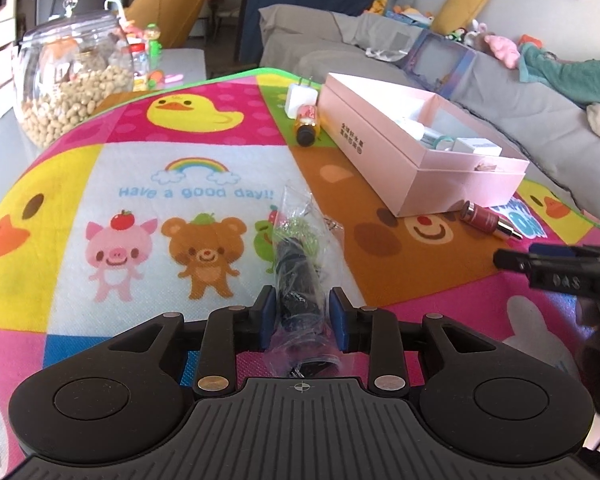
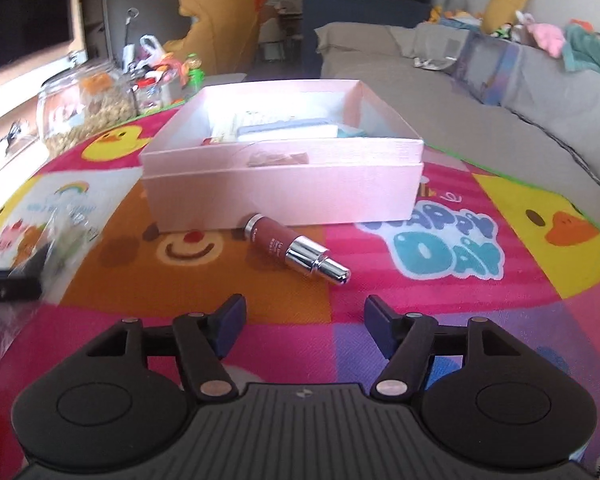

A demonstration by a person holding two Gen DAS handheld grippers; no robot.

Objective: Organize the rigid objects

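My left gripper point(image 1: 302, 318) is shut on a clear plastic bag point(image 1: 300, 264) with a dark object and green bits inside, held over the cartoon mat point(image 1: 180, 152). A pink open box point(image 1: 416, 148) with several small items lies at the right; in the right wrist view the box point(image 2: 284, 188) is straight ahead. A red tube with a silver cap point(image 2: 296, 250) lies on the mat just in front of my right gripper point(image 2: 305, 330), which is open and empty. The tube also shows in the left wrist view point(image 1: 490, 222). The bag appears blurred at the left of the right wrist view point(image 2: 66, 236).
A small amber bottle point(image 1: 308, 124) and a white charger plug point(image 1: 300, 98) lie beside the box's far end. A glass jar of nuts point(image 1: 72, 80) stands at the left off the mat. A grey sofa point(image 1: 500, 92) runs behind the table.
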